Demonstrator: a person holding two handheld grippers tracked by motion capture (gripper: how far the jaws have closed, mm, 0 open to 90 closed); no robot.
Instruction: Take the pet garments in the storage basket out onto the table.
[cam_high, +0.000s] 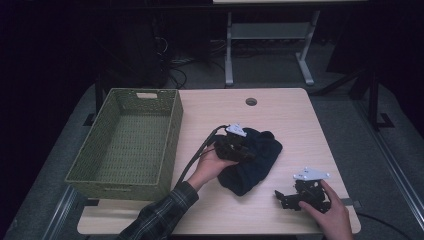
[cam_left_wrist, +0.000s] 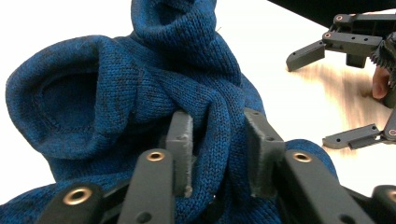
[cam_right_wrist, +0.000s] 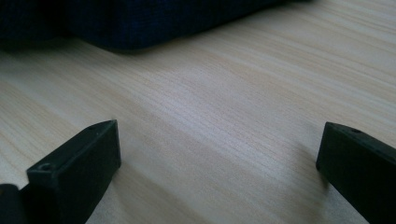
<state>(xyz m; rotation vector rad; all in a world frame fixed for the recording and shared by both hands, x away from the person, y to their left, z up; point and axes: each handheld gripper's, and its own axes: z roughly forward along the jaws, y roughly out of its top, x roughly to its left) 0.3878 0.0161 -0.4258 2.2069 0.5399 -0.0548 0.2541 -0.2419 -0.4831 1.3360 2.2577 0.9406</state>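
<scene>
Two grippers on the light wooden table (cam_high: 280, 107). Left gripper (cam_left_wrist: 219, 154) sits on the crumpled dark blue knitted garment (cam_left_wrist: 140, 88) at mid-table, jaws slightly parted with a fold of knit between them; can't tell if the pads press it. Right gripper (cam_right_wrist: 217, 158) rests near the table's front right, jaws spread wide, nothing between. Green woven rectangular basket (cam_high: 107, 145) at left, apart from the garment.
</scene>
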